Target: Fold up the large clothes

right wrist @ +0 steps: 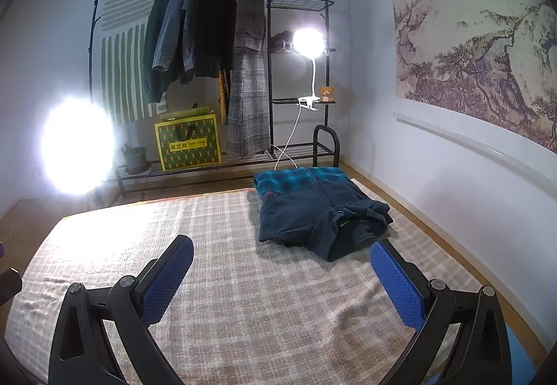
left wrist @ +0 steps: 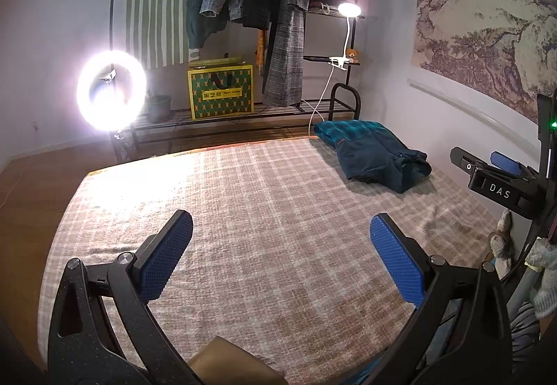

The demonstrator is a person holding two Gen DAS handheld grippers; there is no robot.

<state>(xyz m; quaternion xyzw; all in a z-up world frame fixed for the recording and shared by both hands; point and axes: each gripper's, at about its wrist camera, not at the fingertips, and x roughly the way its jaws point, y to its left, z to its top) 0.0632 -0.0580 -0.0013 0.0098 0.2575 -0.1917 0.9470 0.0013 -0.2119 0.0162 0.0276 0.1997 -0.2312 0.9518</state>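
A folded dark teal fleece jacket (left wrist: 374,155) with a plaid upper part lies at the far right corner of the plaid-covered bed (left wrist: 261,204). It also shows in the right wrist view (right wrist: 313,207). My left gripper (left wrist: 280,252) is open and empty above the middle of the bed, well short of the jacket. My right gripper (right wrist: 282,277) is open and empty, its right pad (right wrist: 397,284) close to the jacket's near edge. The right gripper's body (left wrist: 501,176) shows at the right edge of the left wrist view.
A black clothes rack (right wrist: 243,71) with hanging coats stands beyond the bed, with a yellow-green box (right wrist: 188,144) and a potted plant (right wrist: 134,158) on its lower shelf. A ring light (left wrist: 111,91) glares at left. A clip lamp (right wrist: 308,40) shines on the rack. The wall (right wrist: 452,158) runs along the right.
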